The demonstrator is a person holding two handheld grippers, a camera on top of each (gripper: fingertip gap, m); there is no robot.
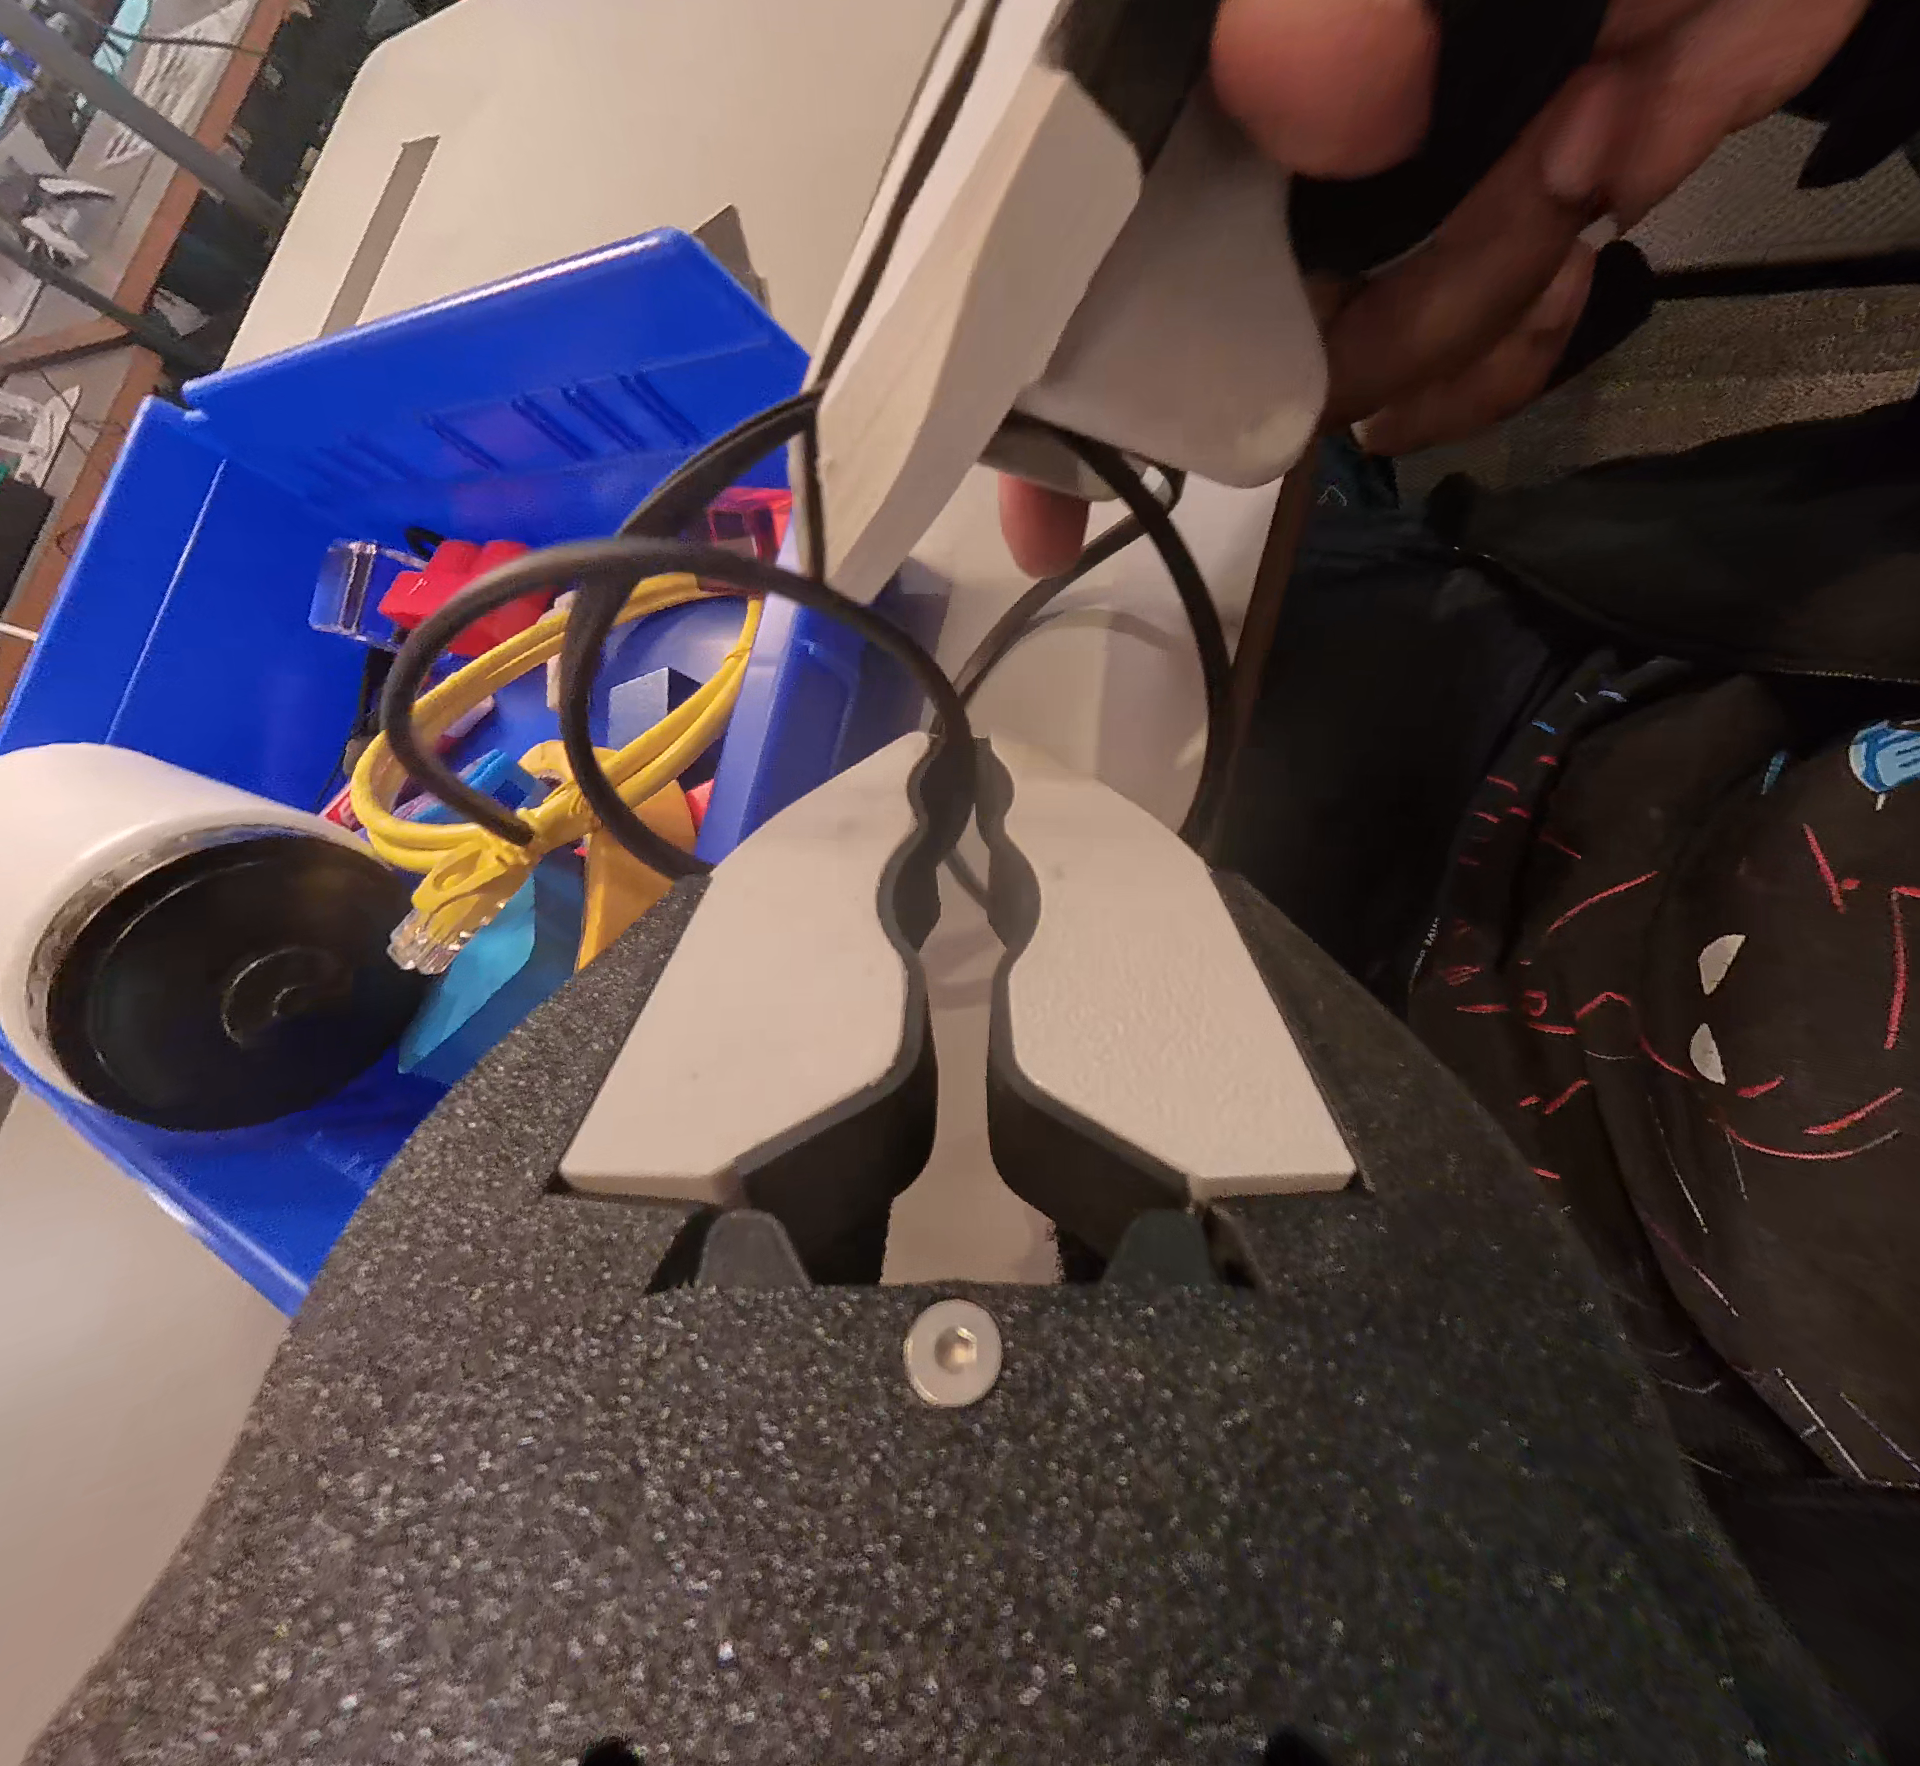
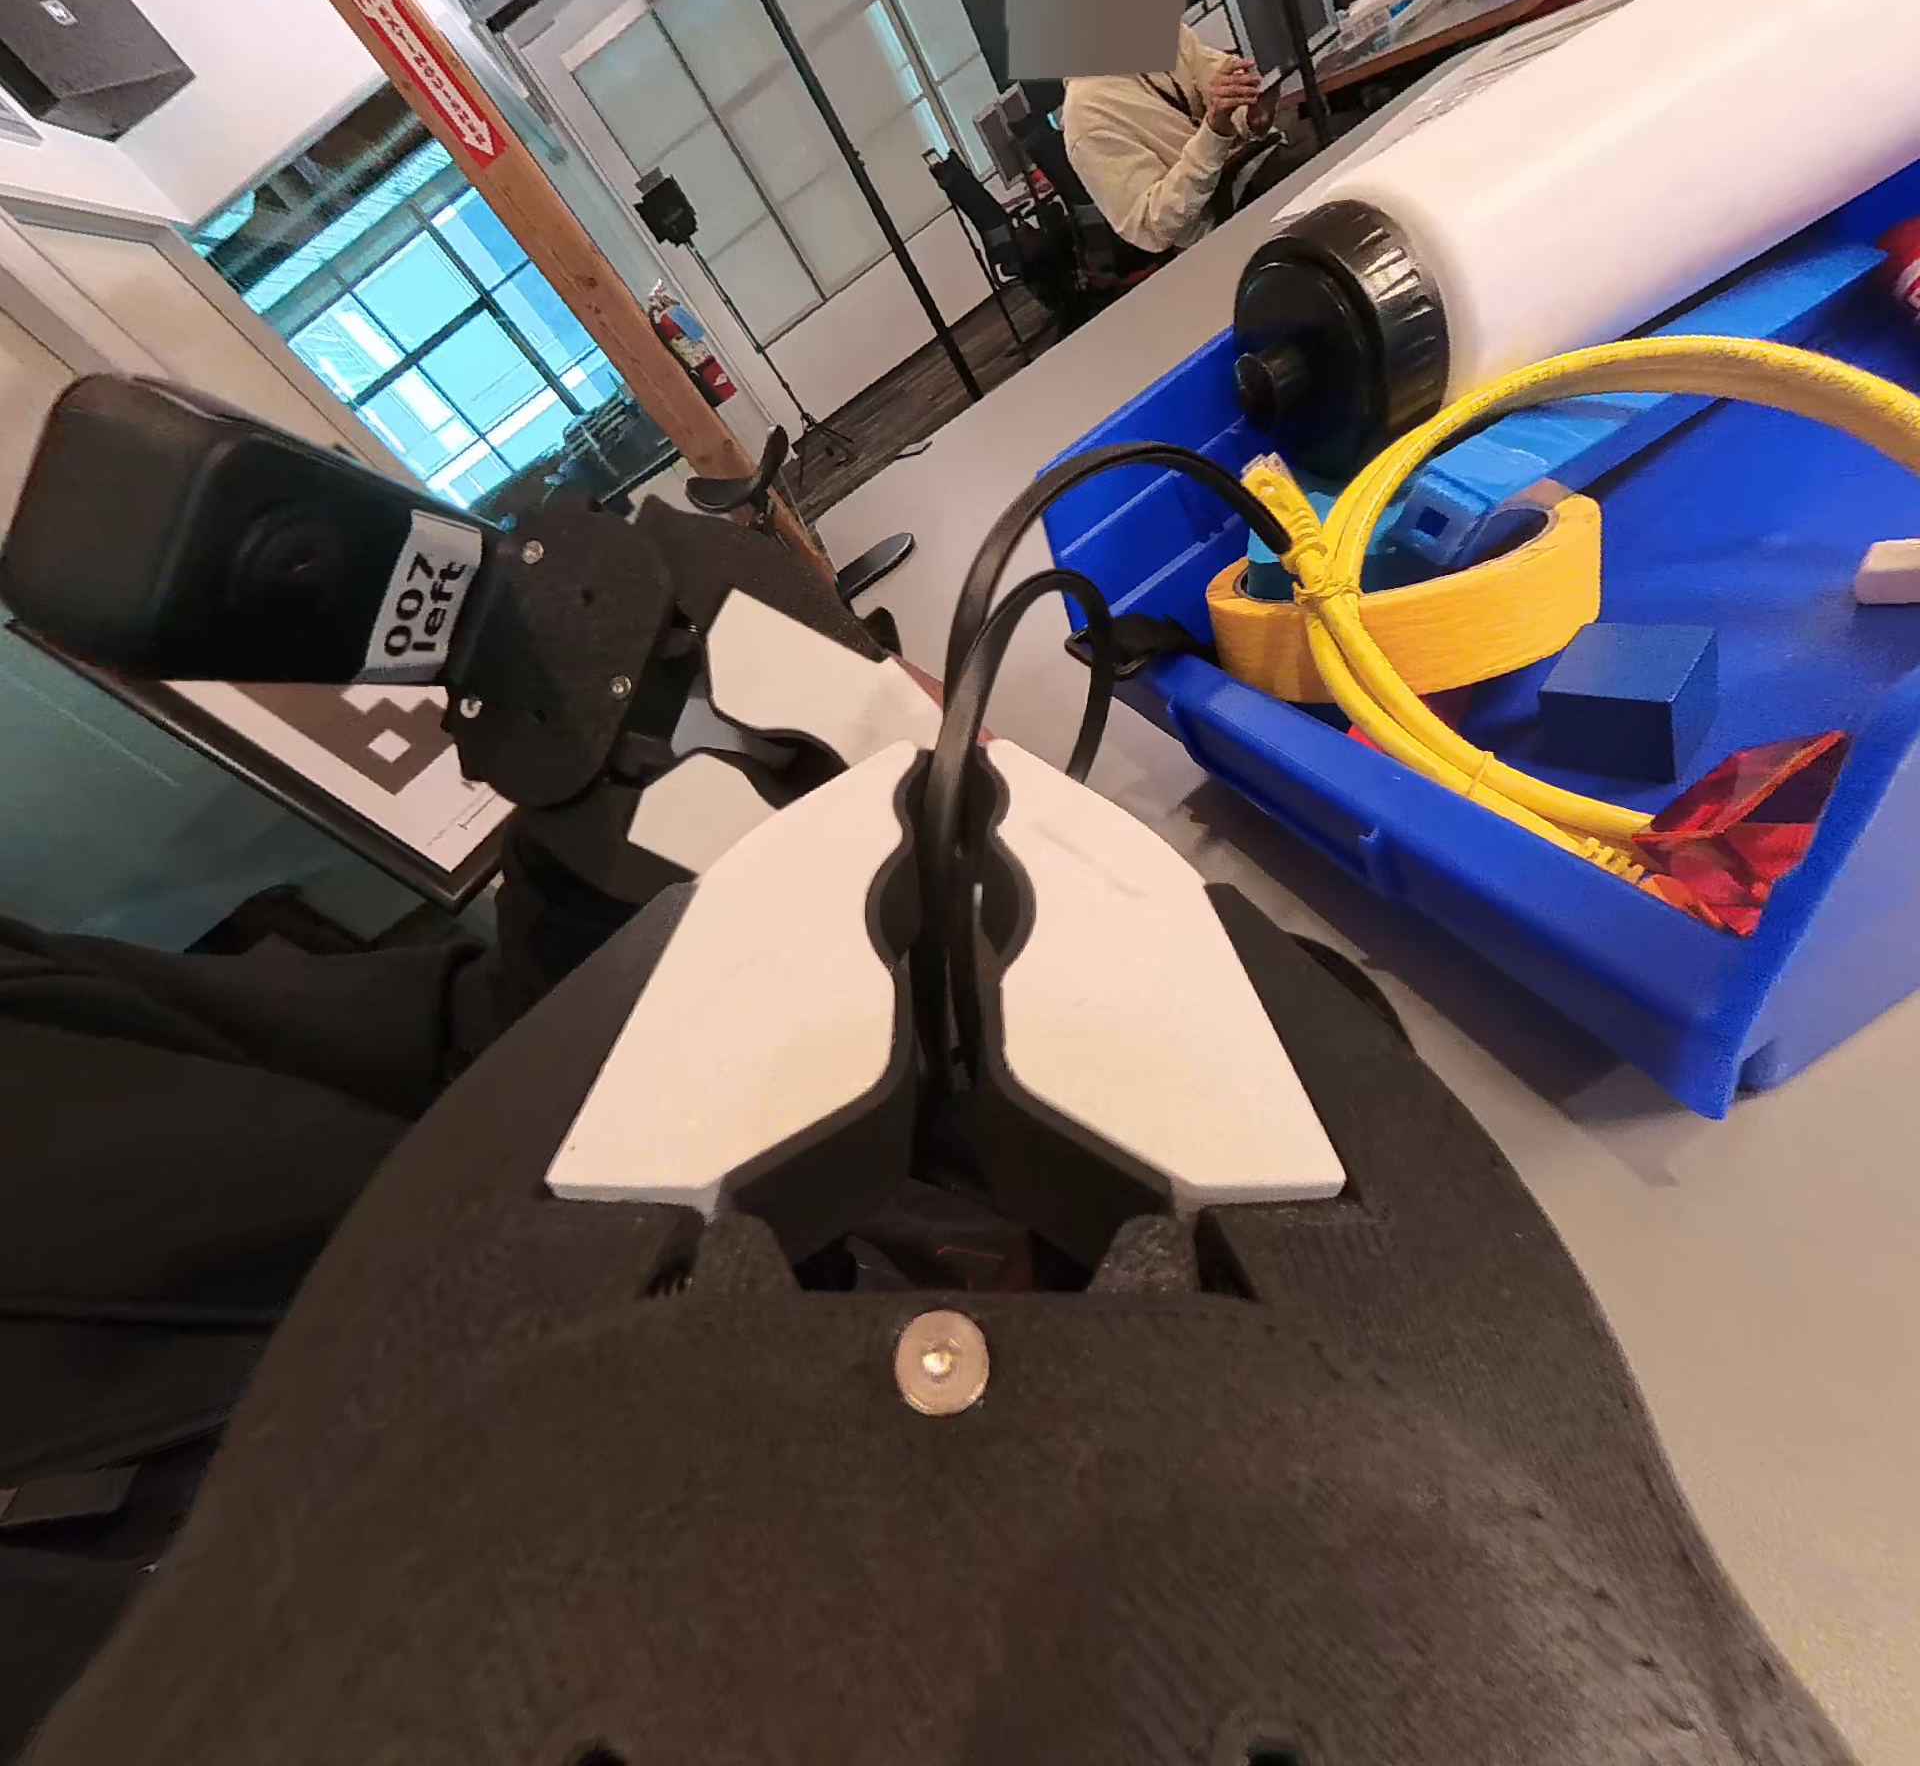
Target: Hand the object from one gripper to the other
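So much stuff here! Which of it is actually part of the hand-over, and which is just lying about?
In use:
- black cable, looped
- right gripper, shut on it
- left gripper, also pinching it

Lying about, in or on the blue bin:
- yellow network cable
- yellow tape roll
- white roll
- blue block
- red clear piece

Colours, basically: black cable (image 2: 961, 667) looping out of pale grey jaws with black inner pads; the gripper bodies are speckled charcoal foam; bright blue bin (image 2: 1455, 895) on a light grey tabletop (image 2: 1662, 1301); inside it a yellow network cable (image 2: 1382, 708), yellow tape roll (image 2: 1455, 636), a dark blue block (image 2: 1626, 698), a clear red piece (image 2: 1756, 823); white roll (image 2: 1621, 189) with a black end cap.
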